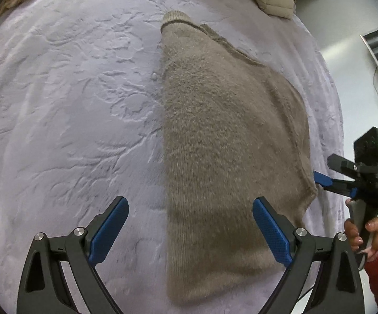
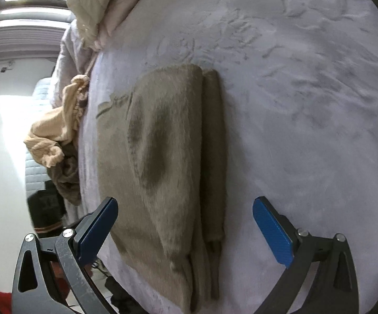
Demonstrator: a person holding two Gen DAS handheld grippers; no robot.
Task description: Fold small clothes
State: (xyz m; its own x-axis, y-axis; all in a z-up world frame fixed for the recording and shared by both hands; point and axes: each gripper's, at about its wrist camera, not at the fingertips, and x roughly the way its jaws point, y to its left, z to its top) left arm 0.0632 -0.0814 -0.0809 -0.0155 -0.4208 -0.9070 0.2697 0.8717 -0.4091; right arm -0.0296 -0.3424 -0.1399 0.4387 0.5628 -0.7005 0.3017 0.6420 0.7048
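Your left hand-held gripper (image 1: pixel 190 235) and right hand-held gripper (image 2: pixel 185 231) both hang spread wide, holding nothing, above the sweater (image 1: pixel 223 141), which lies folded lengthwise on the bed (image 1: pixel 66 110). Pinch only the top layer and the fold will likely peel open. Mind the plush cover: a low jaw could snag it and drag the sweater askew.

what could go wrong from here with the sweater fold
1. The taupe sweater lies near the blanket's right edge, so a pull that way might drag it off.
2. Both the left gripper and right gripper are open, holding nothing; a shallow pinch on the fuzzy knit may catch only one folded layer.
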